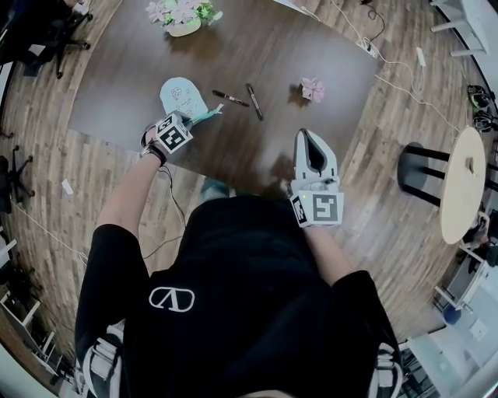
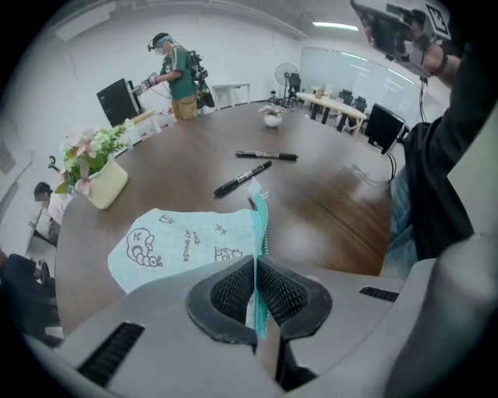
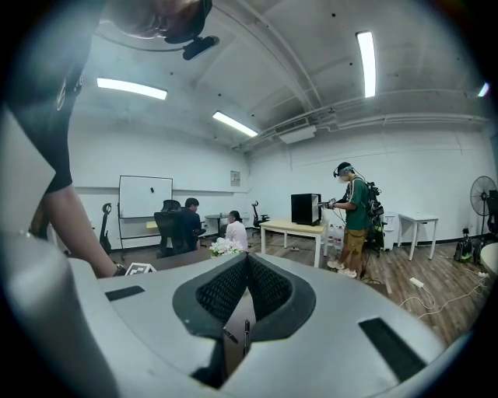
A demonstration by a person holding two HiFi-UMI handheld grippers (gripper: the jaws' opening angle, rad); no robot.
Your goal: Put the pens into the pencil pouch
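A pale blue pencil pouch (image 1: 183,97) with doodles lies on the dark table (image 1: 327,54). My left gripper (image 1: 204,116) points steeply down at the pouch's right end. In the left gripper view the left gripper (image 2: 257,291) is shut on the pouch (image 2: 187,241), its pads pinching the teal zipper edge. Two black pens (image 1: 230,98) (image 1: 254,101) lie just right of the pouch, and the same pens (image 2: 243,178) (image 2: 267,155) appear beyond it in the left gripper view. My right gripper (image 1: 305,134) hovers near the table's front edge; the right gripper (image 3: 247,272) is shut with nothing in it.
A pot of flowers (image 1: 184,15) stands at the table's far side and a small pink flower (image 1: 313,89) sits right of the pens. A round wooden side table (image 1: 463,183) and a black stool (image 1: 424,175) stand at the right. A person (image 2: 175,74) stands further off in the room.
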